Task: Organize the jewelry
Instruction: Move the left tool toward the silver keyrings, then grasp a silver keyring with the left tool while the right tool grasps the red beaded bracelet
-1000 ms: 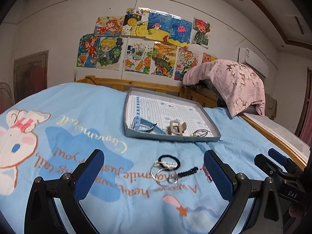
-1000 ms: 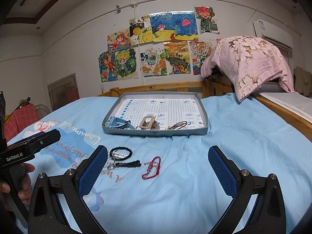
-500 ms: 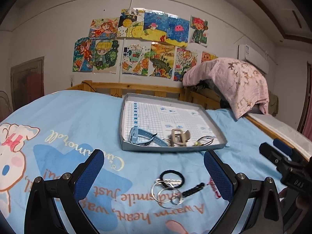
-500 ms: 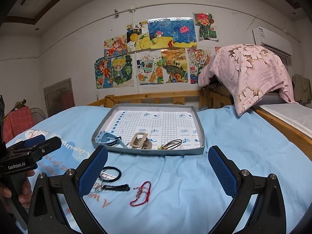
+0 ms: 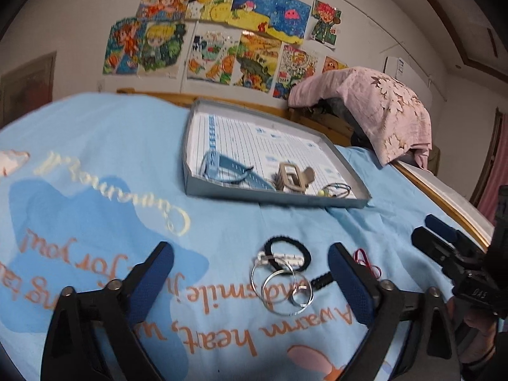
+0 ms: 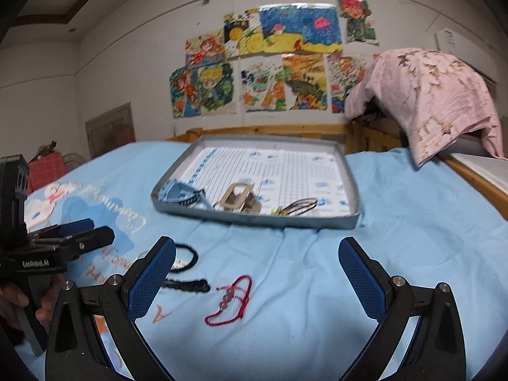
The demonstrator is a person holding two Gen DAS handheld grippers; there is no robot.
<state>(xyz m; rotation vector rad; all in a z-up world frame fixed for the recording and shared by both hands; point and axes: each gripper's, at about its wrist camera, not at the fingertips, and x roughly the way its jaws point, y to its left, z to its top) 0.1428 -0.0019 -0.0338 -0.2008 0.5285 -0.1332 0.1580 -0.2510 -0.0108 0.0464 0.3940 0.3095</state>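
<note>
Jewelry lies loose on the blue bedsheet (image 5: 95, 146) between the two tools. The left tool (image 5: 250, 279) has its blue pads wide apart, though they have just been closing a little; nothing is gripped, and the silver hoops (image 5: 281, 285) and black hair tie (image 5: 287, 252) sit on the sheet between the fingers, untouched. The right tool (image 6: 257, 273) also stands wide apart and empty, with the red cord bracelet (image 6: 231, 298) on the sheet between its fingers.

Both tools point forward and somewhat down over the bed, toward the grey tray (image 5: 276, 198). A hand (image 6: 19, 298) grips the left tool's handle, seen at the left edge of the right wrist view.

Inside the tray are a blue watch strap (image 5: 228, 171), a beige claw clip (image 5: 293, 181) and a thin dark loop (image 5: 338, 189), all near its front wall.

The left wrist view shows the hoops clearly; in the right wrist view they are mostly hidden behind the left finger. The right wrist view shows the whole red bracelet and a black braided piece (image 6: 187, 284) beside it, which the left view shows only partly.
</note>
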